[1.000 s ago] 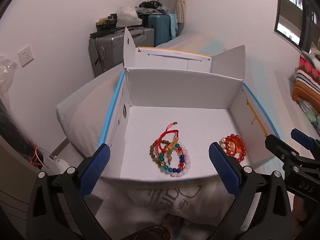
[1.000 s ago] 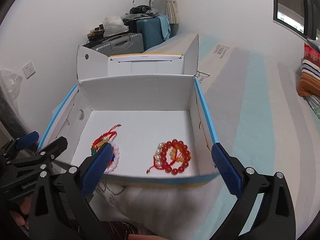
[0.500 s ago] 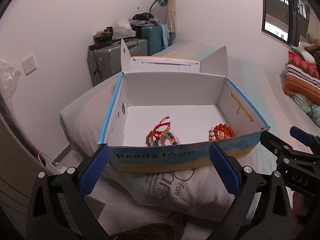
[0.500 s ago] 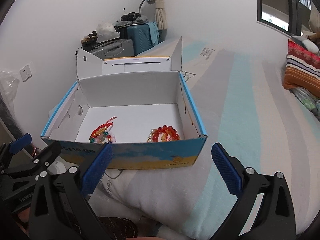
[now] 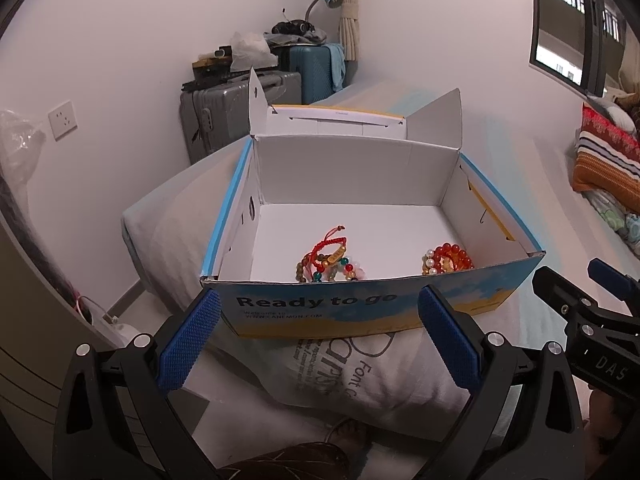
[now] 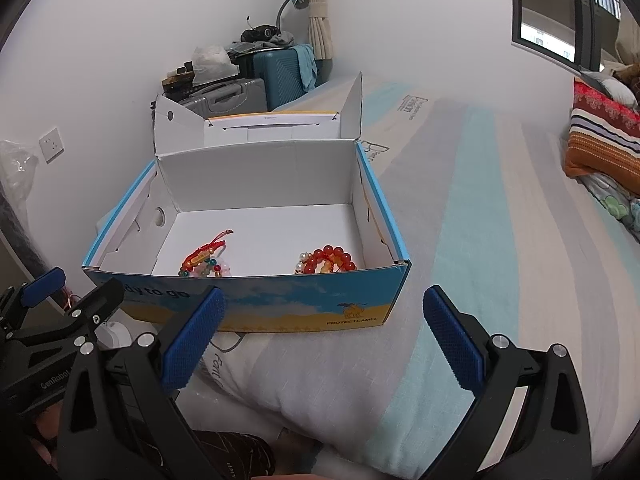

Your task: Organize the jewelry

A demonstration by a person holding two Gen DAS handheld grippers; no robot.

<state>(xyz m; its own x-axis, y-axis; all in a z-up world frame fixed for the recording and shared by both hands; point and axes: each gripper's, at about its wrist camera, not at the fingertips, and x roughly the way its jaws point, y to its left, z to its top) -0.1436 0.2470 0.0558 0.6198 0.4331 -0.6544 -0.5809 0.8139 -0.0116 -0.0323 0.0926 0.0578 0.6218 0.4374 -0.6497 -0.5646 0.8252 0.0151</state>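
We have drawn both spread, empty grippers, left [image 5: 318,338] and right [image 6: 320,338], back from the open blue cardboard box [image 6: 256,300]; beaded bracelets [image 6: 326,260] lie inside, suggesting completion.

Blue-and-yellow box [image 6: 280,304], red bracelet [image 6: 330,261]

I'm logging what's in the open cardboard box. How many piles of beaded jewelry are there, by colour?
Mixed multicoloured bead bracelets with red cord: 1 pile
Orange-red bead bracelets with white pearls: 1 pile
Total: 2 piles, apart on the white floor of the blue-sided cardboard box; single bracelets too tangled to count.
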